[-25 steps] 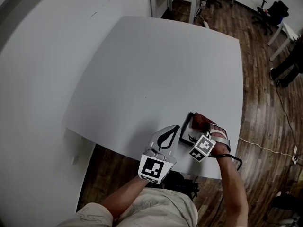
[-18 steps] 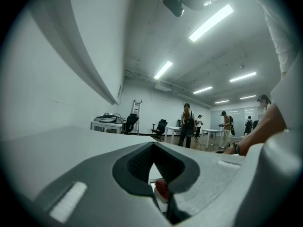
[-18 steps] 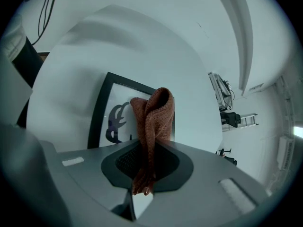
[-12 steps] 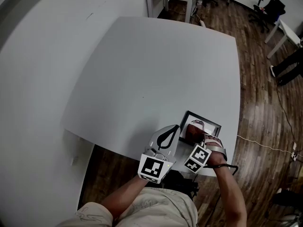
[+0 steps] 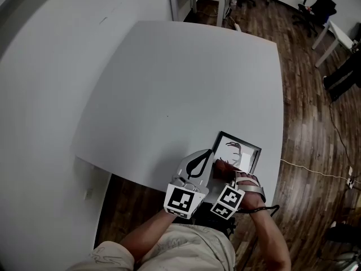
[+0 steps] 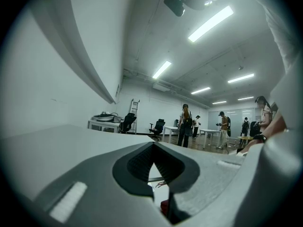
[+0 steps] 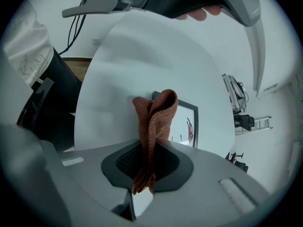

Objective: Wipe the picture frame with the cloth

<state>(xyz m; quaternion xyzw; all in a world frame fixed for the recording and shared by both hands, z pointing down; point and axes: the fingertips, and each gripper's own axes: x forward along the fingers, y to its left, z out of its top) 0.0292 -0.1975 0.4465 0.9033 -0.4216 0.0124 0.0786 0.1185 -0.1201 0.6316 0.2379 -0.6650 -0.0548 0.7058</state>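
A black picture frame (image 5: 241,150) holding a white print with a dark figure is lying flat on a white table (image 5: 180,78), close to the table's near right edge. A rust-brown knitted cloth (image 5: 221,169) is covering the frame's nearest corner.

The right gripper (image 5: 228,180) is reaching in from the table's edge, its marker cube facing up. In the right gripper view, its jaws are pinching the cloth (image 7: 154,122). The fabric is bunching into a narrow vertical fold between the dark pads, which are standing only as far apart as the fold is thick. The fold's rounded free end is sticking out past the jaw tips (image 7: 150,148) and overlapping the frame's (image 7: 188,119) left border.

The left gripper (image 5: 207,154) is sitting just beside the right one, its tips pointing at the frame's left side; whether they are touching it cannot be told. In the left gripper view, its jaws (image 6: 152,148) are pressing together at the tips and gripping nothing. A sliver of the white print and a bit of the cloth are showing through the gap below the tips.

Dark wooden floor (image 5: 316,123) is surrounding the table.
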